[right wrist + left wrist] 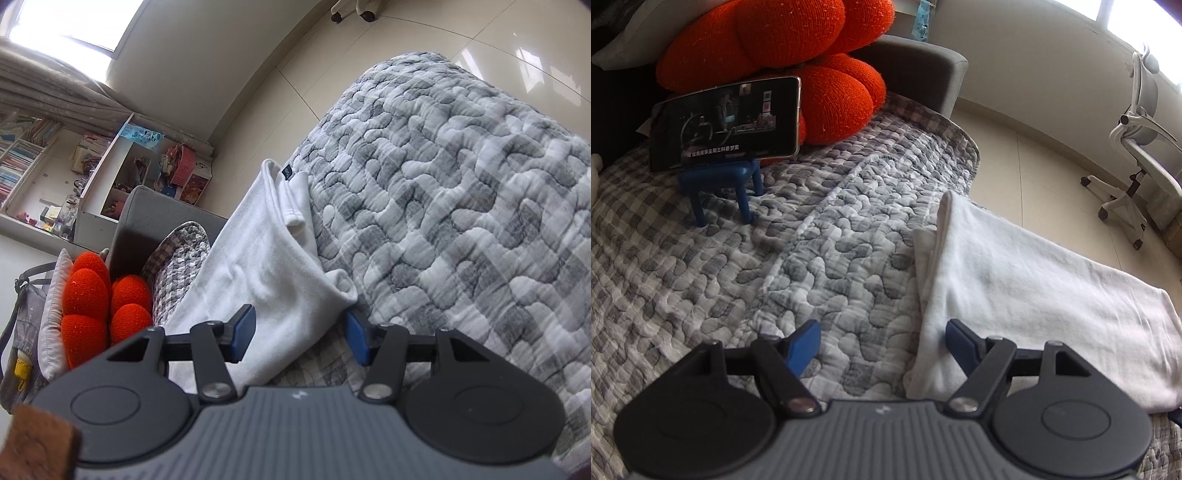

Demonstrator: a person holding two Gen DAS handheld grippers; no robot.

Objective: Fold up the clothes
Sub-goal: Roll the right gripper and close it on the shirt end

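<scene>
A white garment (1027,280) lies folded into a long strip on the grey quilted cover (820,258). My left gripper (882,343) is open and empty, its right finger over the garment's near left edge, its left finger over the quilt. In the right wrist view the same white garment (266,258) shows with a sleeve and a dark neck label at its far end. My right gripper (299,332) is open, with the garment's near corner lying between the fingers, not pinched.
A phone (727,122) playing a video rests on a small blue stool (720,184) in front of an orange knitted cushion (775,48). A white office chair (1137,155) stands on the tiled floor. Shelves with books and toys (92,166) stand by the wall.
</scene>
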